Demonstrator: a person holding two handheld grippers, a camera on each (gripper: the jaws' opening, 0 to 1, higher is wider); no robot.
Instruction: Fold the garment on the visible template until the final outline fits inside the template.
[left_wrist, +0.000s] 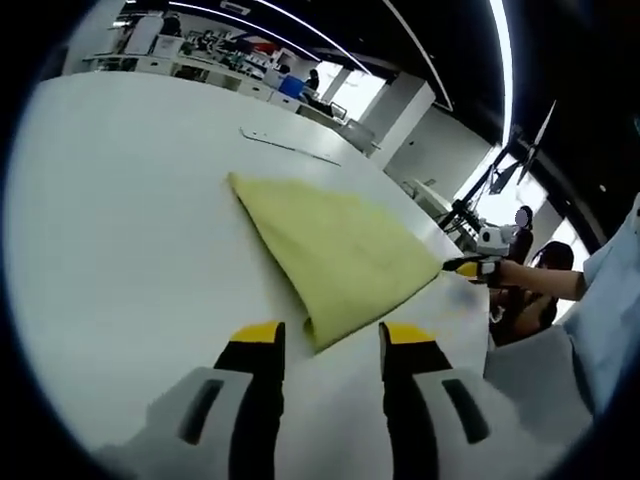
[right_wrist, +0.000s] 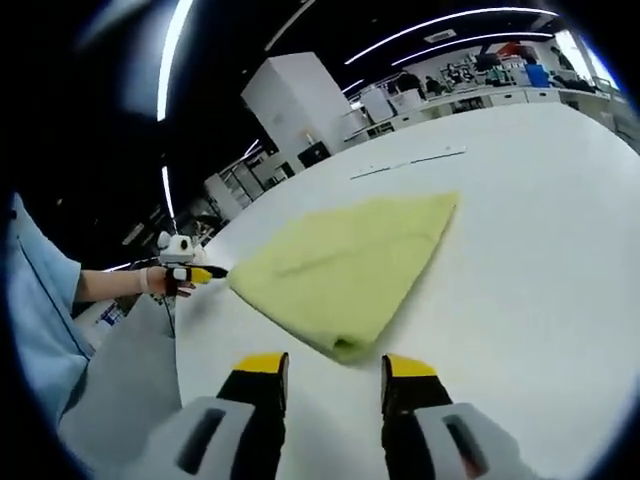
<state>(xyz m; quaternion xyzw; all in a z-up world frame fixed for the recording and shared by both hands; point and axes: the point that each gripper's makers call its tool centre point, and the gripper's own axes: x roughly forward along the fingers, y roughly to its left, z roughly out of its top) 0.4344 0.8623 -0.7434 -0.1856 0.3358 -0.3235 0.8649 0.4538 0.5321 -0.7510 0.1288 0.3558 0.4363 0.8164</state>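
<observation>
In the left gripper view, the left gripper stands with its yellow-tipped jaws apart and nothing between them, just short of the near folded corner of the yellow cloth. The cloth lies flat on the white table, folded to a tapering shape, its far point toward the middle of the table and one corner near the table's edge. At that corner the other gripper's yellow tip touches the cloth.

In the right gripper view, the right gripper is likewise spread and empty, just before the cloth's folded edge. A thin pale strip lies beyond the cloth.
</observation>
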